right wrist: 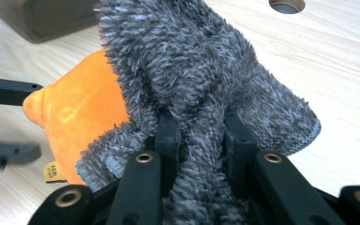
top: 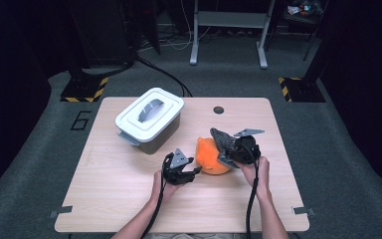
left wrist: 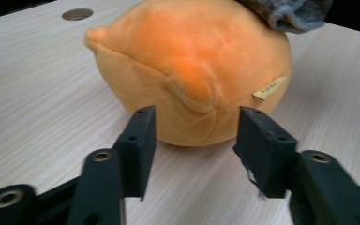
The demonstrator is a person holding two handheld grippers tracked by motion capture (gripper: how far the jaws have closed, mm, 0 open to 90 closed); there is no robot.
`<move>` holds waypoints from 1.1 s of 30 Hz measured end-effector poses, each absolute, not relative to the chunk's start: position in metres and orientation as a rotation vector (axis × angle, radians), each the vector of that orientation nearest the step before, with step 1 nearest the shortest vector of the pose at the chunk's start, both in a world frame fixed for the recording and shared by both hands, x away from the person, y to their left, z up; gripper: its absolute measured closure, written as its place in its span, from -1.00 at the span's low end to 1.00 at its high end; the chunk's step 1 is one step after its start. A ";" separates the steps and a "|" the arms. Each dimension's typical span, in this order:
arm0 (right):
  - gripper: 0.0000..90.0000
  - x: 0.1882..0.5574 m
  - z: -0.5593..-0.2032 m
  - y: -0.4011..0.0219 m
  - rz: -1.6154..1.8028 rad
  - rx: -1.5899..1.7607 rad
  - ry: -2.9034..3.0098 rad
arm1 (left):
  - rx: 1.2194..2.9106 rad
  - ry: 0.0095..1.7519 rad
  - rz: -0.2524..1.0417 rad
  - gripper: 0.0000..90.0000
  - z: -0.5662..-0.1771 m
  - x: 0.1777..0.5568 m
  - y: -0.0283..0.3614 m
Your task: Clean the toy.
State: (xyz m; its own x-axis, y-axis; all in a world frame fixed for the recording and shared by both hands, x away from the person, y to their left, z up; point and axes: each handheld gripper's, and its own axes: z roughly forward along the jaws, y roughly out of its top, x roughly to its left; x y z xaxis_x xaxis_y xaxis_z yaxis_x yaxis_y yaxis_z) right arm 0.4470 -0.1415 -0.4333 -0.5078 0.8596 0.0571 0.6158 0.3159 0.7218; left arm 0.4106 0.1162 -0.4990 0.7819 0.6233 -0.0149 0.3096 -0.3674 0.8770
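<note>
Your left gripper [left wrist: 194,136] is sitting w/ fingers [left wrist: 138,140] apart, just short of the orange plush [left wrist: 192,65] lying on the table [left wrist: 33,98]; grey fuzzy cloth [left wrist: 288,13] is draping its top.

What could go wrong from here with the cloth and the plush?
1. The right gripper pinches only a bunch of the grey cloth, so it may slip out.
2. The cloth drapes against the orange plush; lifting it could drag or roll the plush.
3. The left gripper stands open just short of the plush, leaving nothing to steady it.
</note>
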 end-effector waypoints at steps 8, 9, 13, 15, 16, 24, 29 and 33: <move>0.59 0.455 -0.434 -0.144 1.016 1.331 2.263 | 2.025 0.634 0.493 -0.17 -0.504 0.412 0.103; 0.59 0.455 -0.434 -0.144 1.018 1.352 2.260 | 2.029 0.613 0.499 -0.15 -0.504 0.412 0.101; 0.59 0.457 -0.436 -0.147 1.018 1.323 2.265 | 2.025 0.602 0.517 0.08 -0.506 0.413 0.094; 0.59 0.456 -0.437 -0.147 1.024 1.352 2.251 | 2.009 0.618 0.492 0.27 -0.506 0.415 0.095; 0.59 0.456 -0.438 -0.149 1.027 1.334 2.255 | 1.997 0.630 0.473 0.35 -0.505 0.416 0.096; 0.59 0.452 -0.430 -0.149 1.061 1.318 2.225 | 1.971 0.697 0.436 0.74 -0.499 0.419 0.099; 0.59 0.444 -0.417 -0.144 1.109 1.267 2.244 | 1.927 0.753 0.386 0.77 -0.491 0.418 0.104; 0.59 0.438 -0.406 -0.131 1.132 1.215 2.268 | 1.934 0.758 0.373 0.78 -0.484 0.414 0.103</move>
State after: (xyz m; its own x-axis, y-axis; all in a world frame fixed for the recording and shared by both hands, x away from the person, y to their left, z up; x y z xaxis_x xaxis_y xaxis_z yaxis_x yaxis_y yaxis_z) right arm 0.4380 -0.1311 -0.4064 -0.5821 0.8094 0.0771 0.5481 0.3205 0.7726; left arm 0.4140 0.1030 -0.4838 0.7572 0.6501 -0.0632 0.3468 -0.3181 0.8824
